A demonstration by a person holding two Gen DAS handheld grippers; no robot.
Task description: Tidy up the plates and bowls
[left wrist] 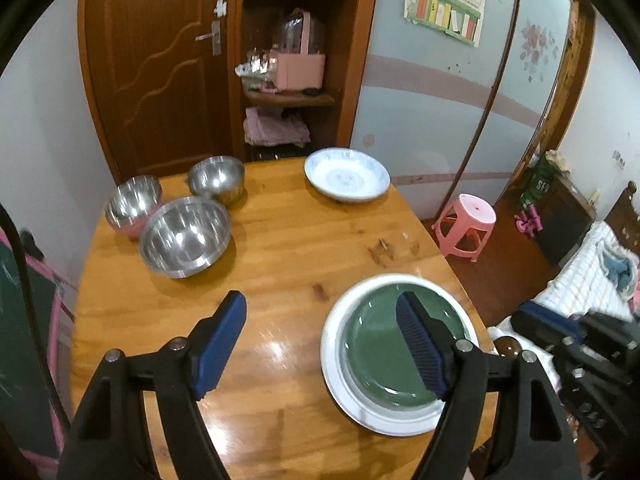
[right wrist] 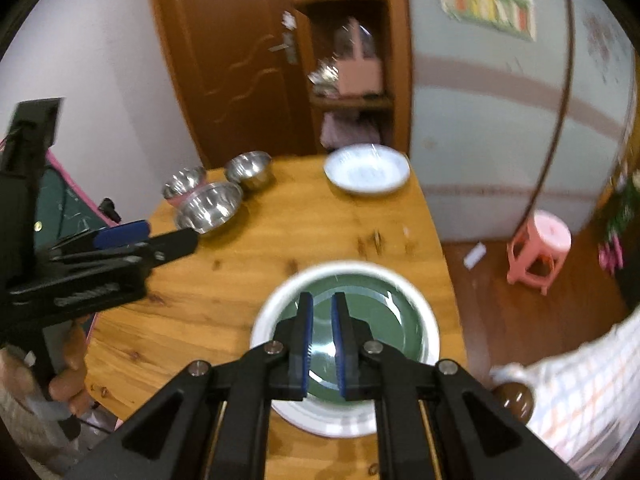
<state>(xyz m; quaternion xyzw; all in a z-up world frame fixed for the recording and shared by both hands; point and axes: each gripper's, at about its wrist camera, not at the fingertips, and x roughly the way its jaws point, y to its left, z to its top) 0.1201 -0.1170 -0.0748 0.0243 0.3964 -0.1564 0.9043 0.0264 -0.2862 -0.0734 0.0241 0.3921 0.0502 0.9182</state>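
You are looking at three polished steel bowls (left wrist: 186,236) gleaming on a glossy varnished wood table (left wrist: 280,248). A smooth glazed green plate (left wrist: 394,344) is sitting in a glossy white plate (left wrist: 332,360); the gripper pads (left wrist: 420,344) are showing ribbed blue rubber.

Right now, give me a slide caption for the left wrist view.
Open left gripper above wooden table: green plate stacked on white plate, three steel bowls behind.

Each handheld black plastic gripper, left (left wrist: 320,344) and right (right wrist: 322,344), has 2 angular arms with triangular cut-outs, round silver pivot screws and dark blue ribbed rubber pads (left wrist: 420,344). In the right wrist view, the person's hand (right wrist: 68,376) wraps the left one's black handle.
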